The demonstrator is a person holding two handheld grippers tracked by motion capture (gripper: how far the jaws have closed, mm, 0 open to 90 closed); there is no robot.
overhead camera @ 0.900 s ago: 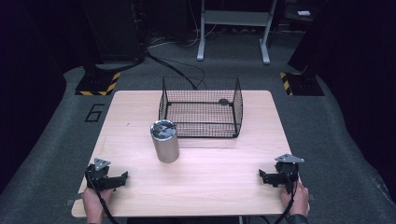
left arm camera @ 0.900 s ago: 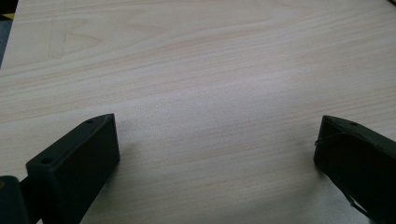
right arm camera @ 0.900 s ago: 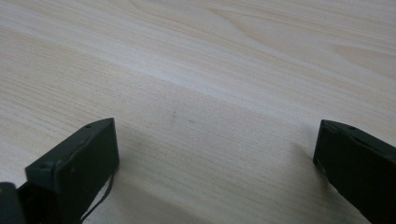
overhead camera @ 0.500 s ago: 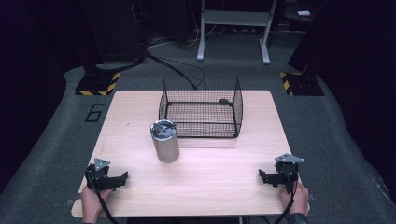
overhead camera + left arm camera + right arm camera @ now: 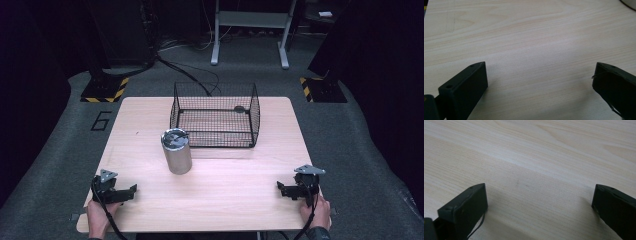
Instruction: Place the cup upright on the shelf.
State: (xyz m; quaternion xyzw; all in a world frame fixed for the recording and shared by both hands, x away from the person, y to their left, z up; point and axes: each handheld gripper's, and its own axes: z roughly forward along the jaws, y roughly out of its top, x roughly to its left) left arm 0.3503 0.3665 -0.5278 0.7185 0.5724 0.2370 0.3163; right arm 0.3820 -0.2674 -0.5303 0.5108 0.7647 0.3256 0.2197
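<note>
A steel cylindrical canister (image 5: 177, 150) with a shiny lid stands upright on the wooden table (image 5: 235, 195), just in front of the left corner of a black wire basket (image 5: 216, 115). A small dark object (image 5: 239, 108) lies inside the basket at its back right. My left gripper (image 5: 131, 190) rests at the near left of the table, open, with only bare wood between its jaws (image 5: 540, 75). At the near right, my right gripper (image 5: 280, 188) is likewise open over bare wood (image 5: 540, 192). Both point inward along the table.
The table's edges drop to a grey carpeted floor. A cable (image 5: 187, 70) runs from the floor behind to the basket. Yellow-black striped bases (image 5: 105, 90) stand beyond the far corners. A metal frame leg (image 5: 216, 35) stands farther back.
</note>
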